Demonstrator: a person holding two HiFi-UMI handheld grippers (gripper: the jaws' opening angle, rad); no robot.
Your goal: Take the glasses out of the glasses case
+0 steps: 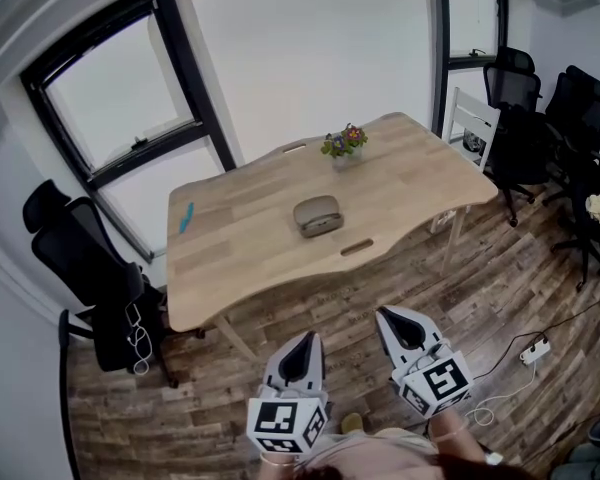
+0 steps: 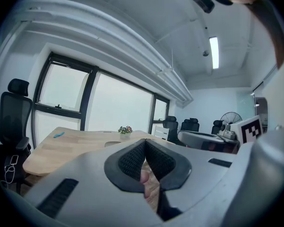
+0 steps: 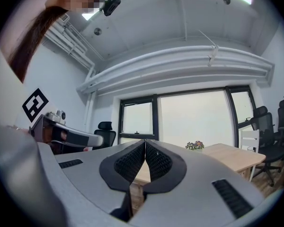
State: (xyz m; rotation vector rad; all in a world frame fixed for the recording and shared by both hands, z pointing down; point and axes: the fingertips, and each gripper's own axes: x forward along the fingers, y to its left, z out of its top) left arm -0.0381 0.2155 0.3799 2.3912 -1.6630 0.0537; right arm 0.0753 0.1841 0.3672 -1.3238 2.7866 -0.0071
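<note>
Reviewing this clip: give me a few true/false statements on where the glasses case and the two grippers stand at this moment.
1. The glasses case lies on the table, touched by neither gripper. True.
2. The left gripper is clamped on the case. False: its jaws are together on nothing, well short of the table.
3. The right gripper has its jaws together. True.
4. The flower pot stands nearer the person than the case. False: it stands beyond the case.
</note>
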